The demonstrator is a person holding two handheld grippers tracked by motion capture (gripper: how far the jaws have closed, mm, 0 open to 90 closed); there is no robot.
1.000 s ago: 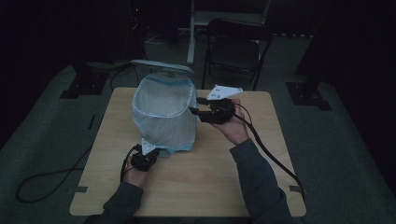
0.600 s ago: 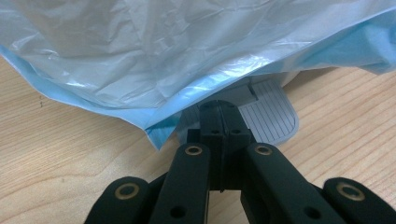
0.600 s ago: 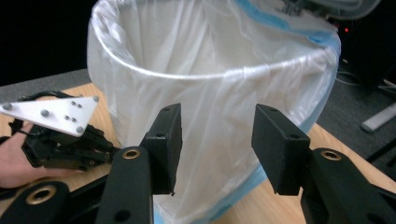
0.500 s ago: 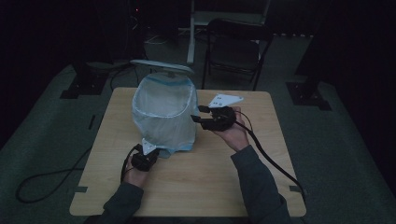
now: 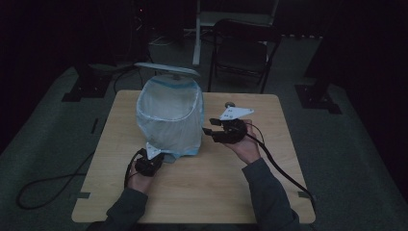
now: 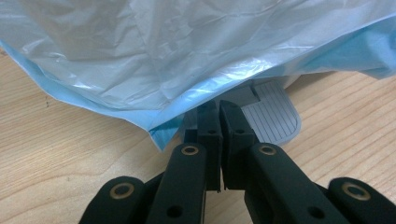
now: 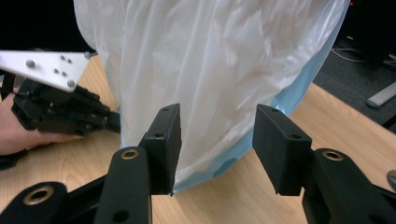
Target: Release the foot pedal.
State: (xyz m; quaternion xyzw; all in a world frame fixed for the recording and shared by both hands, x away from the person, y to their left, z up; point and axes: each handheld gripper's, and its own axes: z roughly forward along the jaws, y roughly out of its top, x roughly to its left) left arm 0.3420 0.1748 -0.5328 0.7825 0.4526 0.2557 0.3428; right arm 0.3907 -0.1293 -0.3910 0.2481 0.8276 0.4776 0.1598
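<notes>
The bin (image 5: 169, 118) is hidden by its bag (image 6: 187, 51); the pedal (image 6: 275, 116) is partly covered. The left gripper (image 6: 219, 116) is clenched at the bag's hem; whether film is pinched cannot be told. The right gripper (image 7: 217, 140) is held released.

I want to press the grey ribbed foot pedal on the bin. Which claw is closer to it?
Left. The left claw sits shut right at the grey ribbed foot pedal under the bag's hem. The right claw stands open beside the bin's other side.
</notes>
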